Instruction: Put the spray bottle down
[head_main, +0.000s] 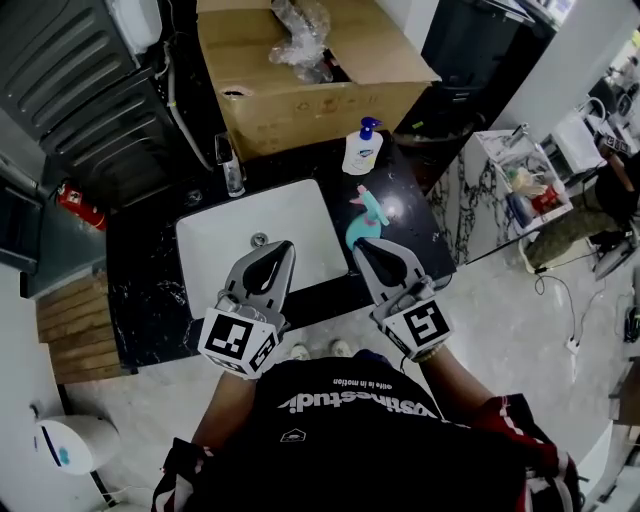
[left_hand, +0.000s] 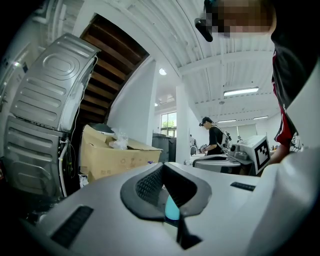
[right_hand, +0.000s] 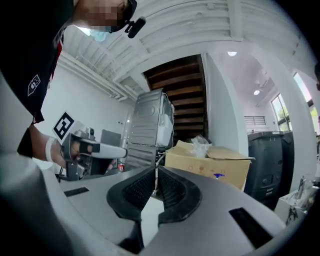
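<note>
The teal spray bottle (head_main: 358, 228) with a pink trigger lies on the black counter (head_main: 405, 215), just right of the white sink (head_main: 225, 250). My right gripper (head_main: 361, 244) hovers over the bottle's near end, shut with nothing between its pads. In the right gripper view its jaws (right_hand: 155, 171) meet, empty, and point level at the cardboard box. My left gripper (head_main: 285, 246) is held over the sink's front part, shut and empty. In the left gripper view (left_hand: 163, 168) a teal sliver (left_hand: 171, 209) shows low behind the pads.
An open cardboard box (head_main: 300, 95) stands at the back of the counter, with a pump soap bottle (head_main: 362, 148) in front of it. The faucet (head_main: 230, 168) rises behind the sink. Grey metal panels (head_main: 70, 80) lie at the left. A marble-topped stand (head_main: 500, 190) is at the right.
</note>
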